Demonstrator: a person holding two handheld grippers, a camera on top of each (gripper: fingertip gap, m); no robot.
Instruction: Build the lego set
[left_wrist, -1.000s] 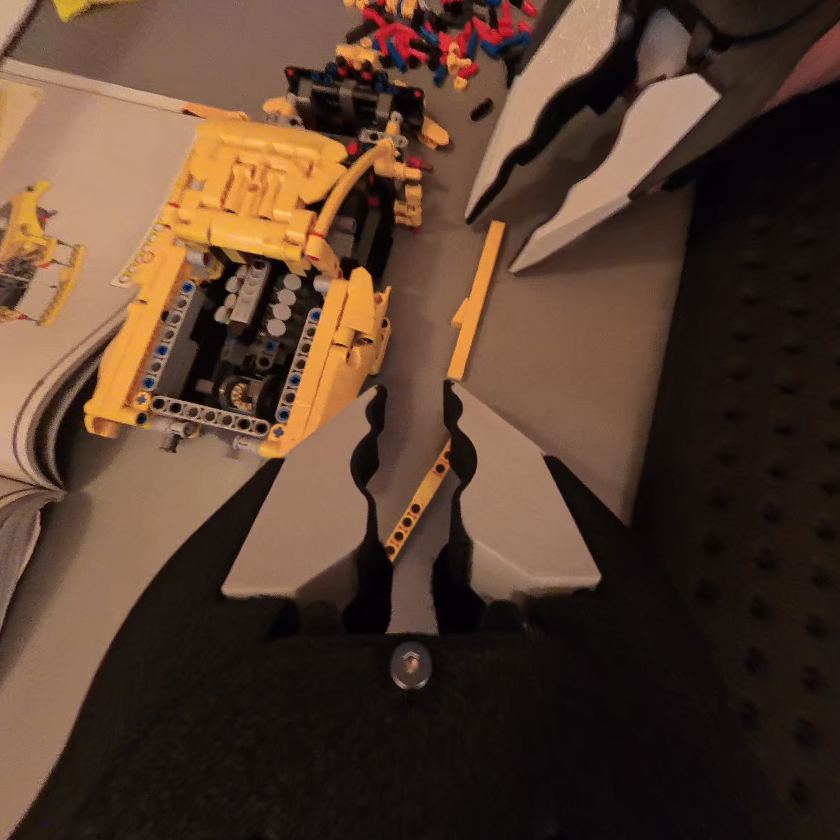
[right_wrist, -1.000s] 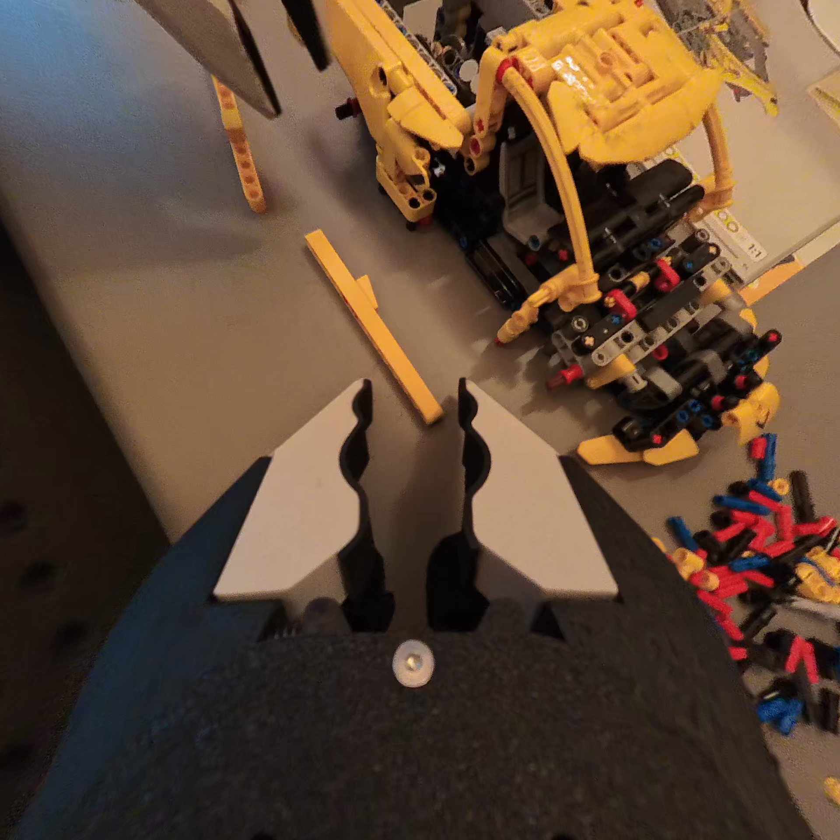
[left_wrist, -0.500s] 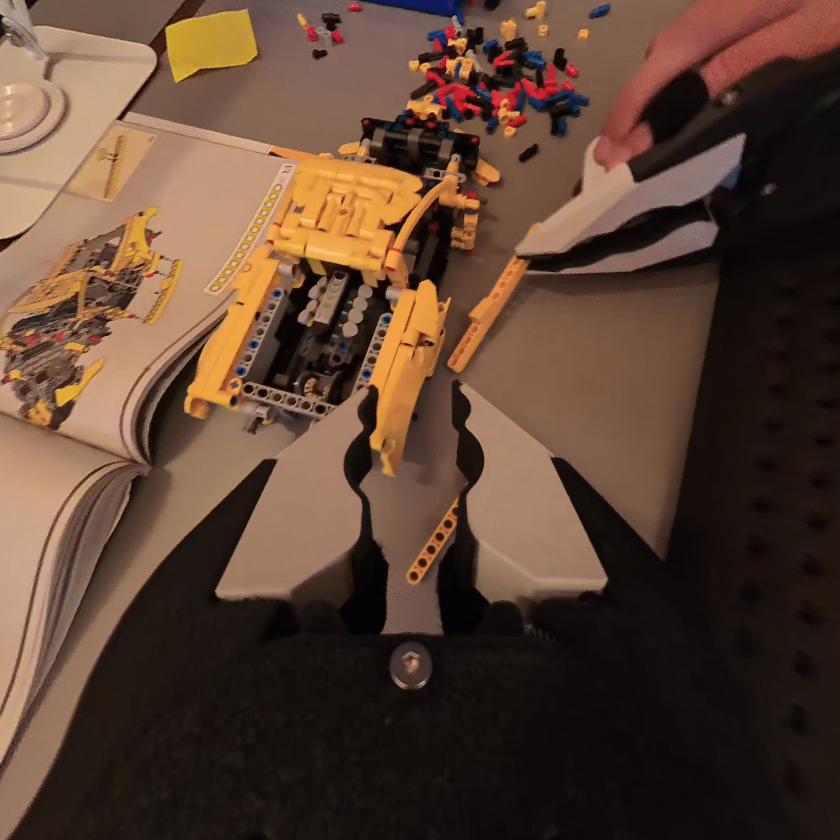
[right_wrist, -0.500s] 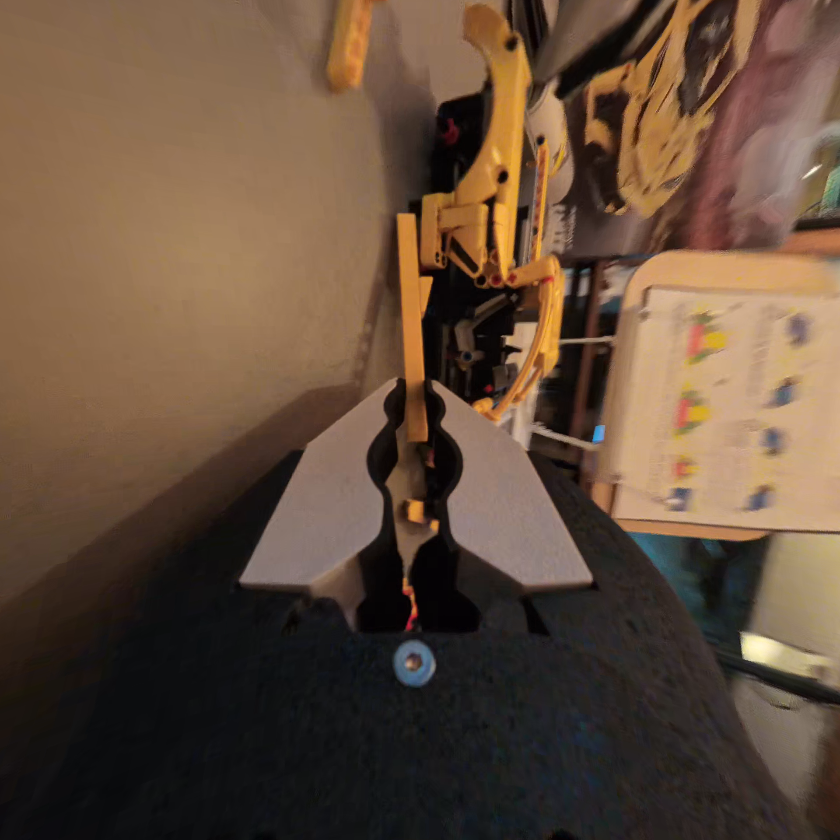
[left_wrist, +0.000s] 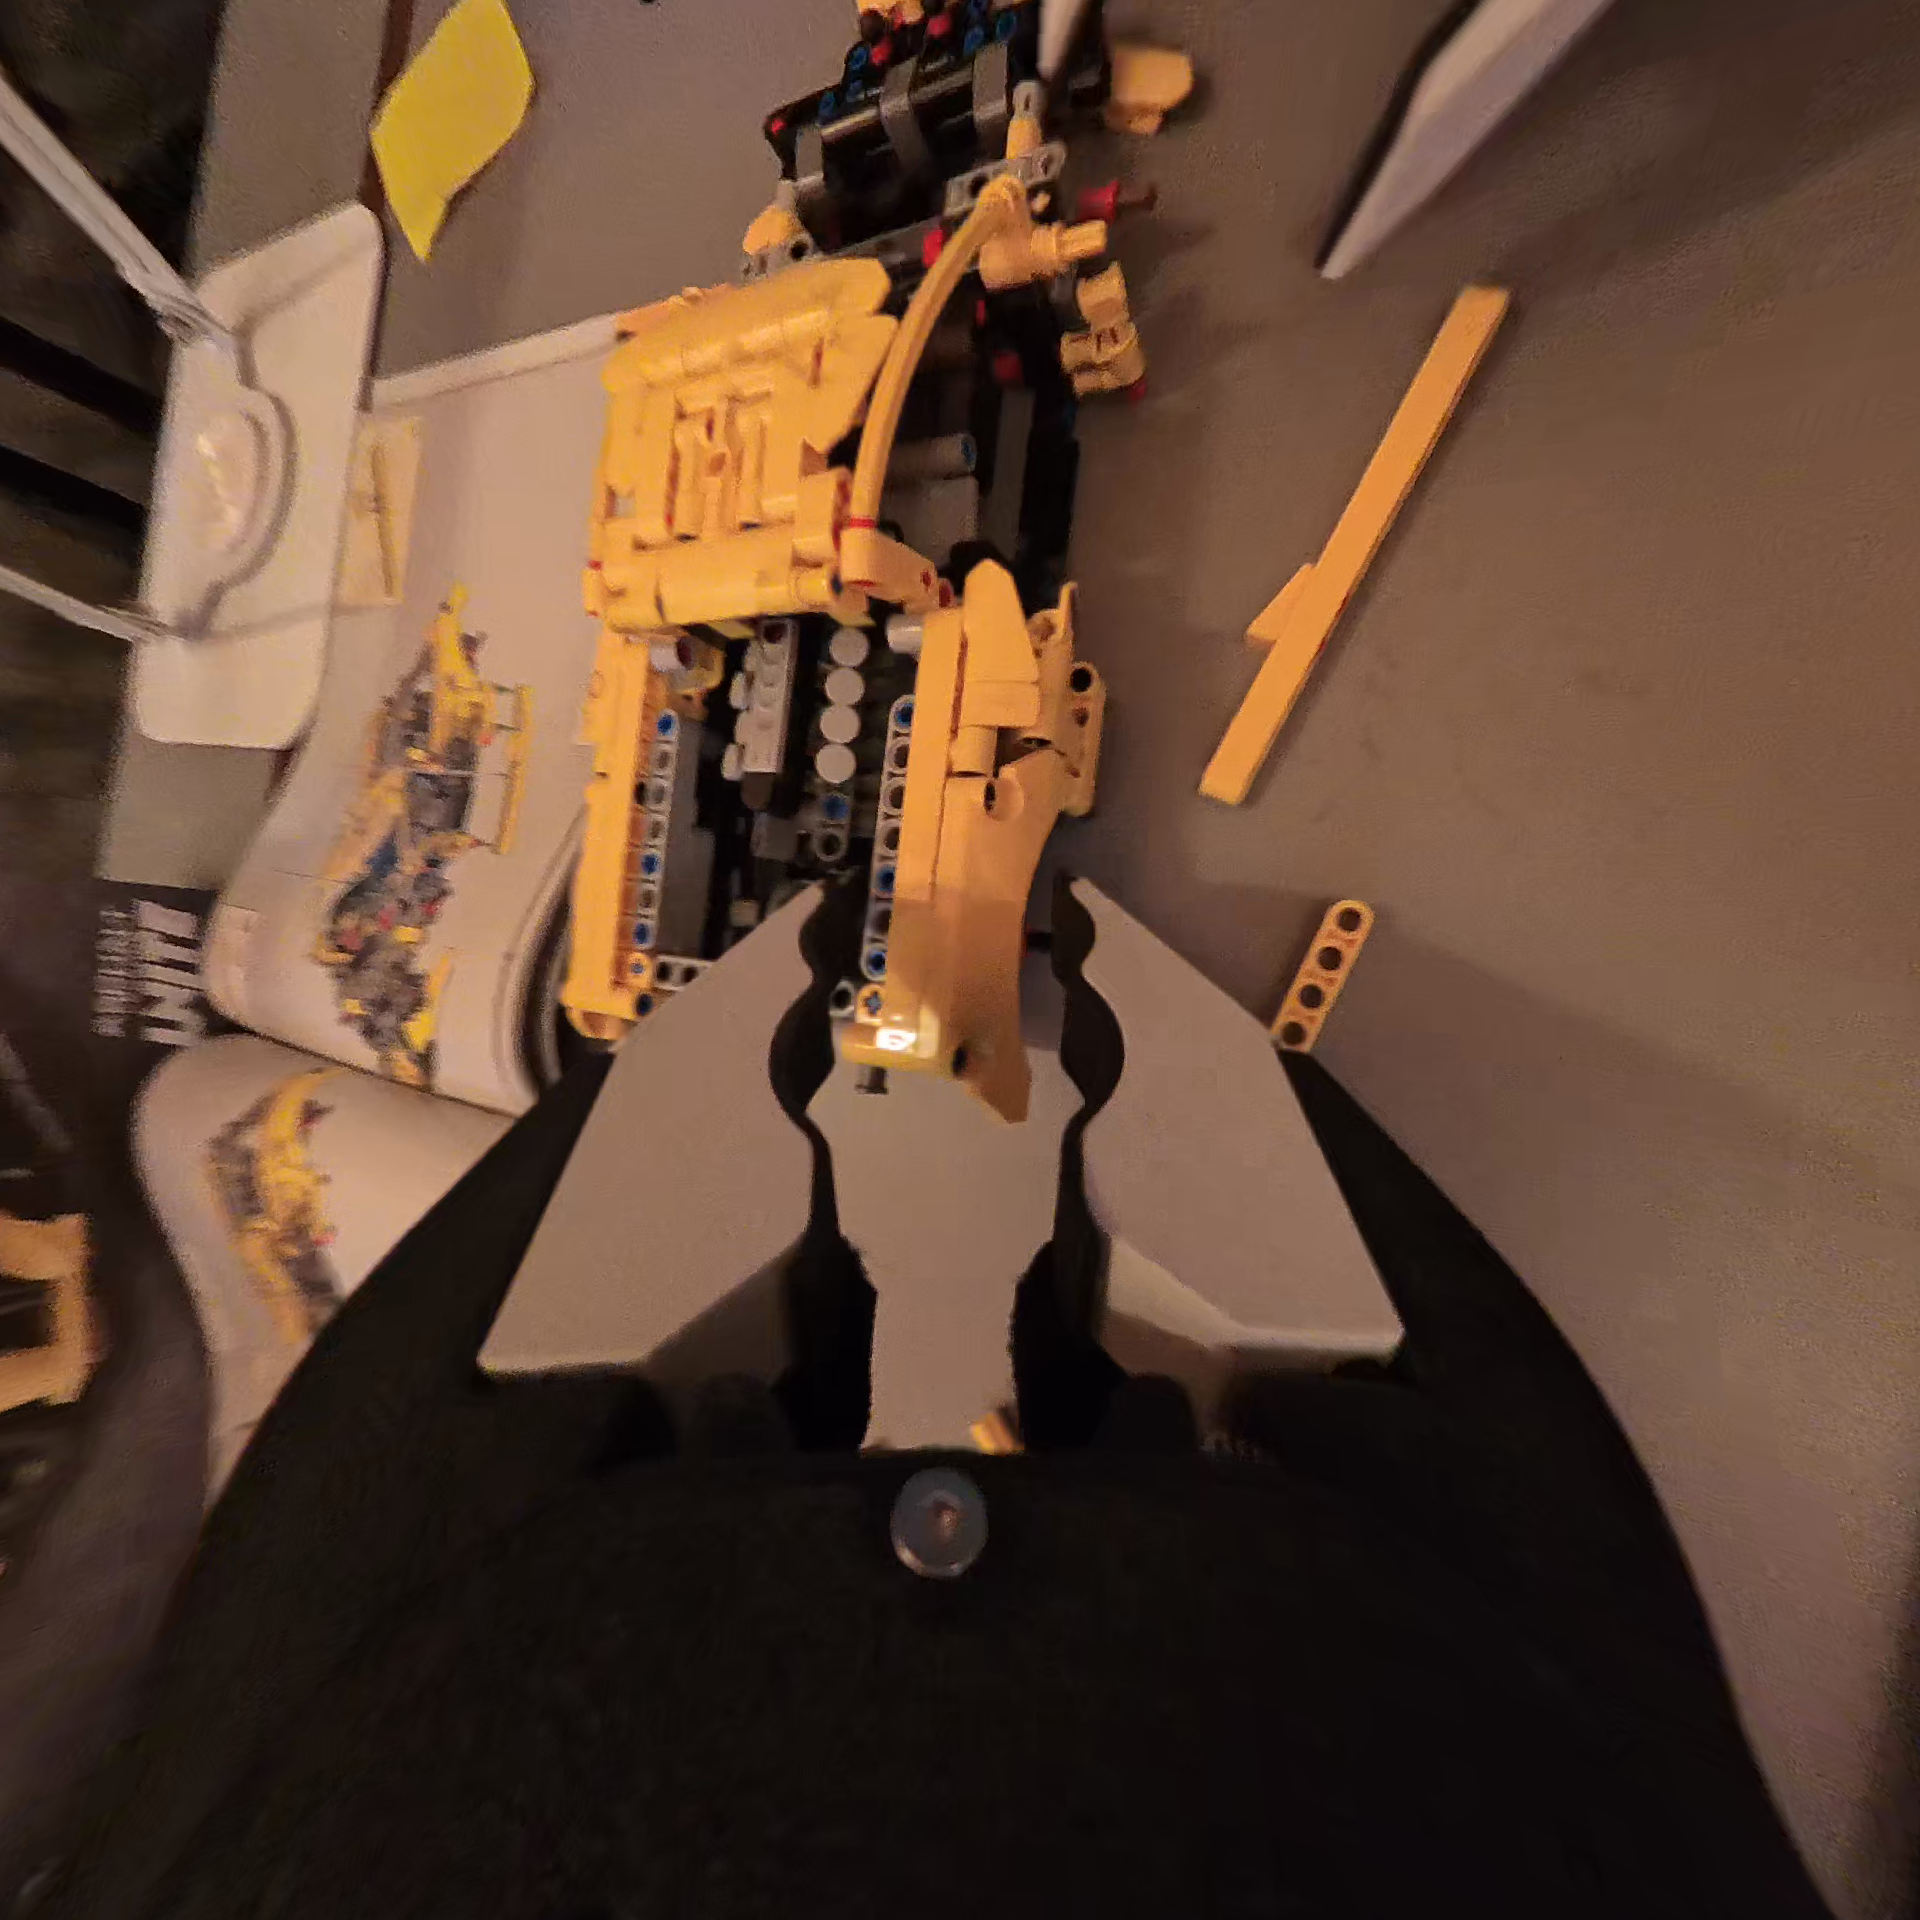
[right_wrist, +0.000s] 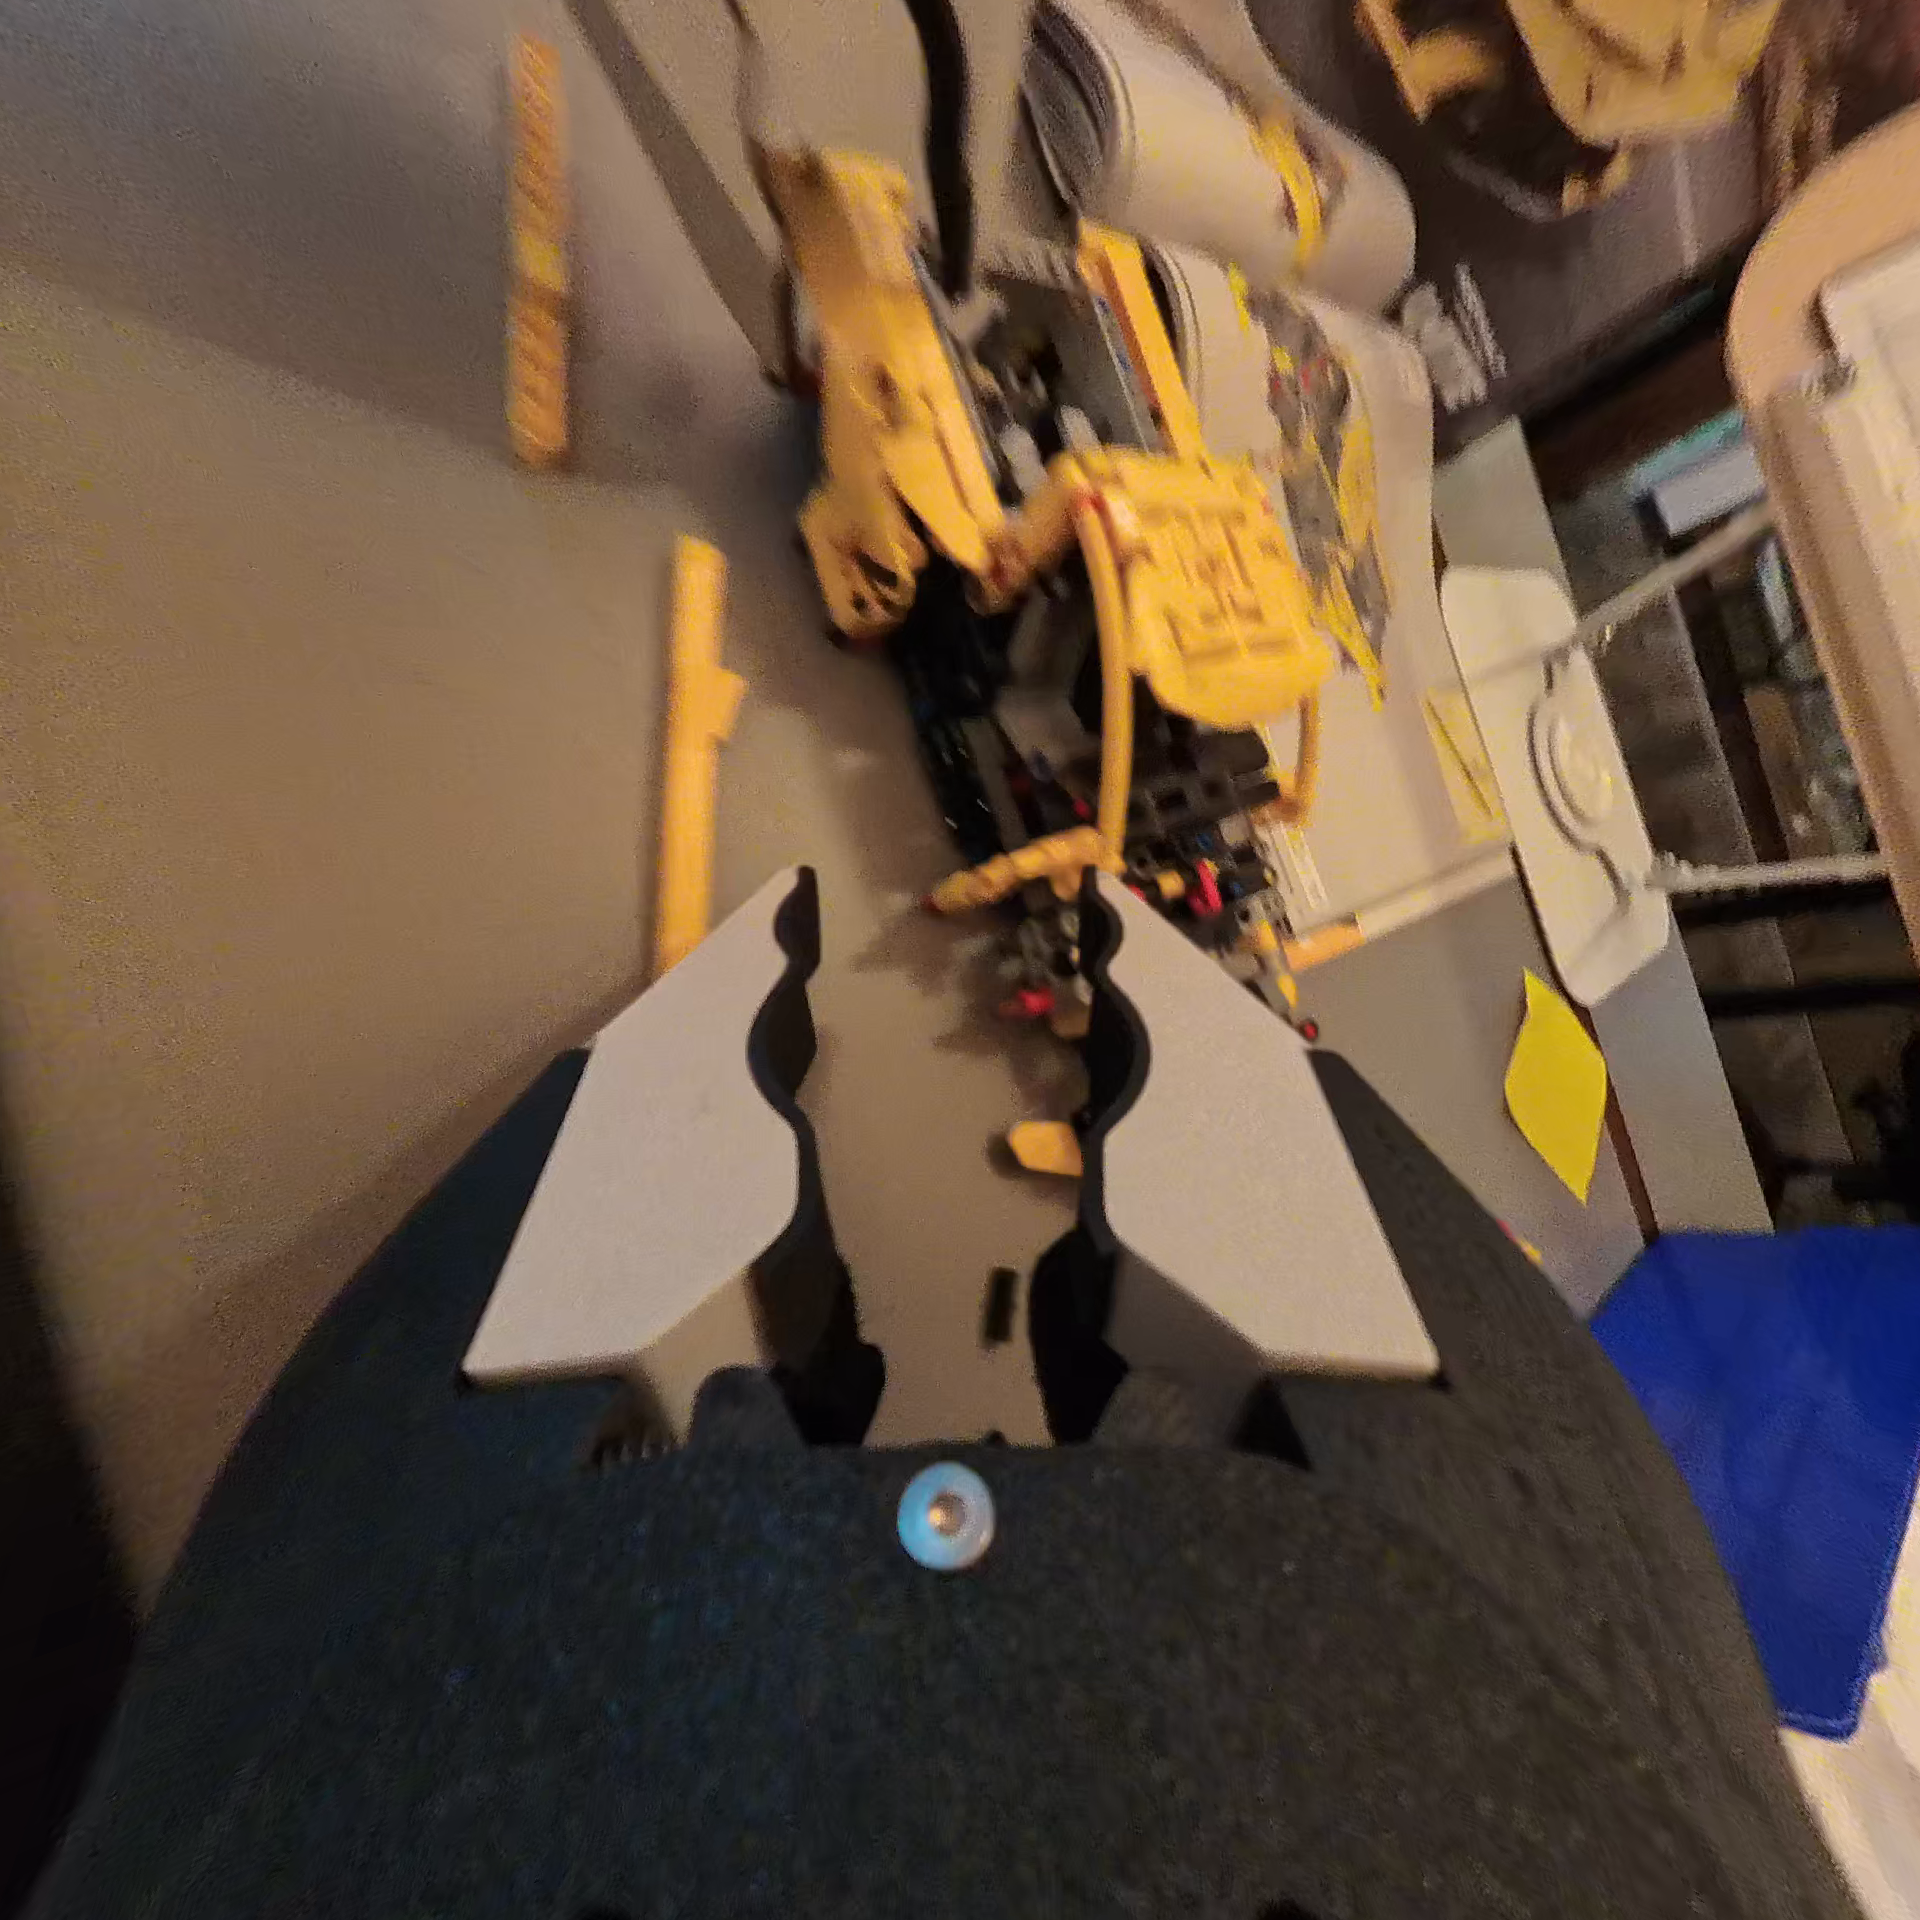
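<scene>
Lying on a grey table (left_wrist: 1662, 935), the half-built yellow model (left_wrist: 831, 623) runs lengthwise away from the left gripper (left_wrist: 935, 914), whose wide jaws straddle its near end without gripping. A long yellow strip (left_wrist: 1361, 540) lies apart on bare table beside the model, roughly parallel to it. The right gripper (right_wrist: 945, 894) hovers wide and empty over clear tabletop.

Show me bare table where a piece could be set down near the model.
Bare grey table lies right of the long yellow strip and the short holed beam. The narrow lane between strip and model is tighter. Left of the model is crowded: open instruction book, white tray.
</scene>
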